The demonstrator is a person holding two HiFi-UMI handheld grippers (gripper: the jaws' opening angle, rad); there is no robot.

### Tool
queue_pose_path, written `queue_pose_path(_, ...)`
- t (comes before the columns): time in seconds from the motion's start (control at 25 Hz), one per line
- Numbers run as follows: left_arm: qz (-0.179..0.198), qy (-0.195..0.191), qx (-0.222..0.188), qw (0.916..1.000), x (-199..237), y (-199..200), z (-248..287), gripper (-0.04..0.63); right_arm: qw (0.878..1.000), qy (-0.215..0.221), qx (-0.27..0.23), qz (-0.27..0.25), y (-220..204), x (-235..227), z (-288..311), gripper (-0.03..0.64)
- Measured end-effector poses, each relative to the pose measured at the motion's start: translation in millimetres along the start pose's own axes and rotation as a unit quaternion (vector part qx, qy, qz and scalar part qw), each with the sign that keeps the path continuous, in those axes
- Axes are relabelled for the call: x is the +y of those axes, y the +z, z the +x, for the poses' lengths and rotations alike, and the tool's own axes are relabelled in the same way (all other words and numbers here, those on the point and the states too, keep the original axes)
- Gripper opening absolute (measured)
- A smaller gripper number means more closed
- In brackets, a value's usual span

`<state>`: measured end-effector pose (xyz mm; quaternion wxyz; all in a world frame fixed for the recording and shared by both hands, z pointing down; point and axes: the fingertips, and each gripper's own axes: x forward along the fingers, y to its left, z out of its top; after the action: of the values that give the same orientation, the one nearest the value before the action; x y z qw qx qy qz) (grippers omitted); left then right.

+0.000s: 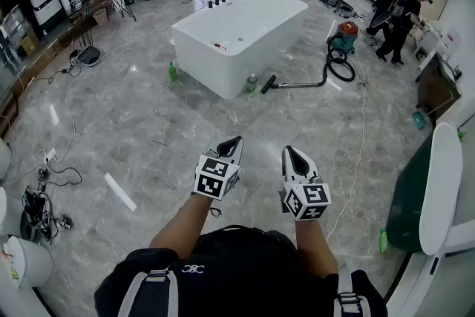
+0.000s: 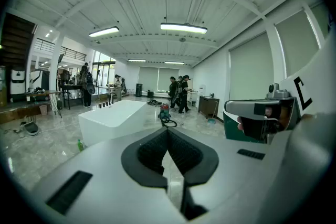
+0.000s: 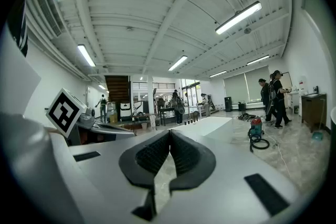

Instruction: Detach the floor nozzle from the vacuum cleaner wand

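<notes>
Floor nozzle (image 1: 268, 83) shows only in head view; left gripper (image 1: 234, 140) and right gripper (image 1: 289, 151) closed, empty.

You've got white shells, black pads and black-and-white square markers on your left gripper (image 1: 234, 140) and right gripper (image 1: 289, 151). Grey veined marble floor (image 1: 148, 122) all round. Twelve o'clock: plain white bathtub (image 1: 237, 33). One o'clock: vacuum cleaner (image 1: 345, 38), teal with red top, black hose (image 1: 340, 70), black floor nozzle (image 1: 267, 84). Eleven o'clock: green bottle (image 1: 172, 71).
</notes>
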<state>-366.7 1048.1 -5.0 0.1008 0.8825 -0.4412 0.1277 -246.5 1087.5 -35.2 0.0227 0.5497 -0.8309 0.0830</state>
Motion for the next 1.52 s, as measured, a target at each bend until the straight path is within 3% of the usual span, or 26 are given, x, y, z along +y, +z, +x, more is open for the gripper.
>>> queue_pose_path(0.44,0.004,-0.013,0.017,0.9998,0.3,1.4,53.0,-0.005,1.000,-0.004,0.013,0.020,-2.8,-43.9,23.0,0.014)
queue_pose_path(0.6,0.036,0.012,0.011,0.9992,11.4,16.4,94.7,-0.005,1.000,-0.004,0.007,0.009,6.9,-76.2,49.0,0.014)
queue_pose_path(0.8,0.063,0.008,0.008,0.9980,15.5,57.1,150.5,-0.005,1.000,0.002,-0.003,-0.017,38.9,-118.2,90.9,0.014)
queue_pose_path(1.2,0.051,0.012,0.010,0.9986,23.0,106.4,277.8,-0.005,1.000,0.023,-0.005,-0.012,67.6,-226.7,167.4,0.014)
queue_pose_path(1.52,0.047,0.023,0.019,0.9985,20.0,123.9,351.6,-0.005,0.999,0.040,0.032,0.004,53.1,-297.5,214.4,0.014)
